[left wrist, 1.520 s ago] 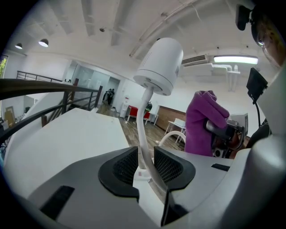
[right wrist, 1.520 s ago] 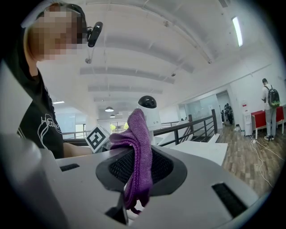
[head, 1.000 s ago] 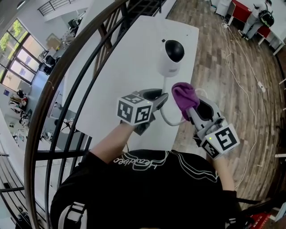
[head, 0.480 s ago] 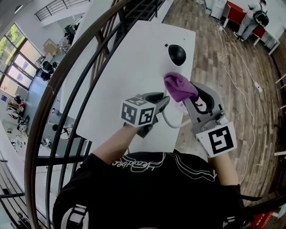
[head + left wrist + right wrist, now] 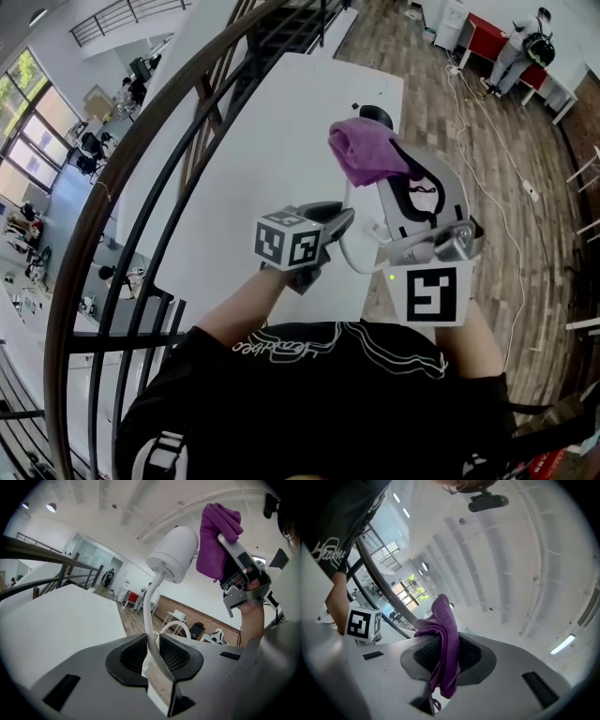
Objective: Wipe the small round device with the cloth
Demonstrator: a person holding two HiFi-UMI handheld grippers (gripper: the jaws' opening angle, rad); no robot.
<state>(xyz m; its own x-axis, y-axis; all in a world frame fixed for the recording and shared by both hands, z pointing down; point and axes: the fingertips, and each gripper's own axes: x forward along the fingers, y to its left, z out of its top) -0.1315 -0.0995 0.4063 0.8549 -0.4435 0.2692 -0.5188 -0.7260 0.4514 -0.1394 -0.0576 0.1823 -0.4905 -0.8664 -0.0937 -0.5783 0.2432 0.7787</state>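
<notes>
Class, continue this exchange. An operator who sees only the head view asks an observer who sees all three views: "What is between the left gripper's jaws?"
Observer: In the left gripper view a white cable runs between the jaws of the left gripper, which are closing on it.
Operator: The purple cloth hides most of the device. Where does the cloth sit against it?
Observer: Beside its white rounded body. The left gripper view does not settle whether they touch.
Operator: How is the cloth held?
Observer: The right gripper view shows the right gripper shut on a fold of it.
</notes>
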